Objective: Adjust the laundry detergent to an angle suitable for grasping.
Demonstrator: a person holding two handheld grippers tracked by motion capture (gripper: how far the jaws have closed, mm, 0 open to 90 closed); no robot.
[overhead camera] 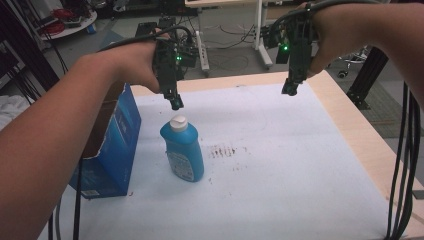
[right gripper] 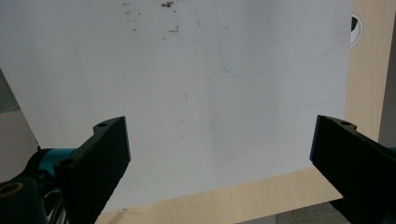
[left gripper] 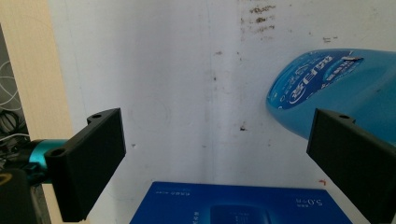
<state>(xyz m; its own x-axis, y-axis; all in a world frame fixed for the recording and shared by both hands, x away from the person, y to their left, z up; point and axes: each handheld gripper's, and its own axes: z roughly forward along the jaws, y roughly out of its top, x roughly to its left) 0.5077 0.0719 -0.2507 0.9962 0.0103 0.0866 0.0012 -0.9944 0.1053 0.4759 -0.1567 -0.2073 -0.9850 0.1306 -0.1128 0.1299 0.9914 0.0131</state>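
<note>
1. The blue bottle [overhead camera: 184, 152] with a white cap [overhead camera: 178, 122] is standing upright on the white sheet [overhead camera: 280, 170] covering the table [overhead camera: 350, 125], left of the table's middle in the high view
2. The left gripper [overhead camera: 176, 103] is hovering just above and slightly behind the cap, pointing down, not touching it
3. In the left gripper view the jaws are standing wide apart with nothing between them; bare white sheet [left gripper: 187, 93] is showing in the gap, and the bottle [left gripper: 336, 88] is lying toward the right edge, partly behind the right-hand jaw
4. An open-topped blue carton [overhead camera: 112, 145] is standing just left of the bottle, near but apart from it; its blue face [left gripper: 233, 205] is showing along the bottom of the left gripper view
5. The right gripper [overhead camera: 290, 90] is hanging over the far right part of the sheet, well apart from the bottle, pointing down
6. In the right gripper view its jaws are also standing wide open and holding nothing; the white sheet [right gripper: 210, 93] and the table's wooden edge [right gripper: 243, 196] are lying below
7. Brown specks [overhead camera: 222, 150] are marking the sheet just right of the bottle
8. Cables [overhead camera: 402, 165] are trailing from the right forearm down the right edge of the high view
</note>
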